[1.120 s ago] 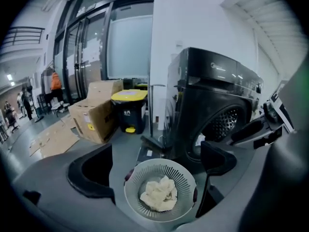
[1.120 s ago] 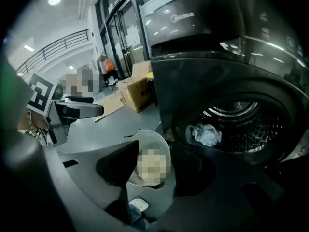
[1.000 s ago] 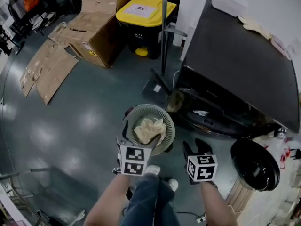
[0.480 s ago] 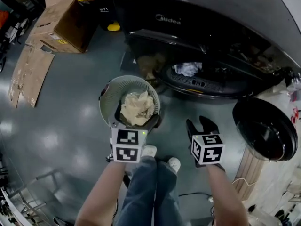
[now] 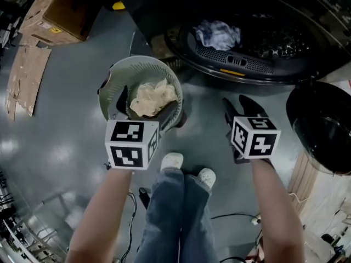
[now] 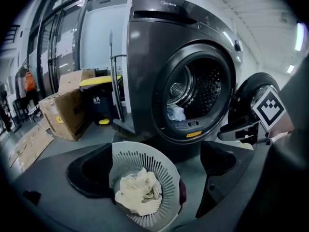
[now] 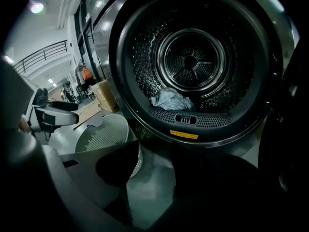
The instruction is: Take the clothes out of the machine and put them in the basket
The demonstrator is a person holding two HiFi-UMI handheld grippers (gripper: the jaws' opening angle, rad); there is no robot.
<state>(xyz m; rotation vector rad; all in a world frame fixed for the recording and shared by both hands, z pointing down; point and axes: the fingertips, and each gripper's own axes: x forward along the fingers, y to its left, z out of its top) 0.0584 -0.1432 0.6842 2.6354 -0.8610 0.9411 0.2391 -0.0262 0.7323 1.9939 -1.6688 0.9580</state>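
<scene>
The dark front-loading machine [image 6: 145, 66] stands with its round mouth open, and a light blue cloth [image 5: 218, 34] lies in the drum [image 7: 193, 62] near the front lip. On the floor before it sits a pale green slotted basket [image 5: 112, 81] holding a crumpled cream cloth [image 5: 151, 97]. My left gripper [image 5: 147, 107] hangs open over the basket's near side, nothing between its jaws. My right gripper [image 5: 239, 107] is open and empty too, low over the floor between basket and machine, facing the blue cloth [image 7: 169, 100]. The basket [image 6: 166, 178] fills the lower left gripper view.
The machine's round door [image 5: 323, 130] hangs open at the right. Cardboard boxes [image 5: 60, 10] and flattened cardboard lie at the left, with a yellow-lidded bin [image 6: 96, 98] and a long-handled broom [image 6: 113, 81] beside the machine. The person's feet [image 5: 189, 174] stand just behind the basket.
Both grippers have come down and forward toward the basket and the machine's mouth. The view has dropped with them, so the drum opening now fills the top of the head view.
</scene>
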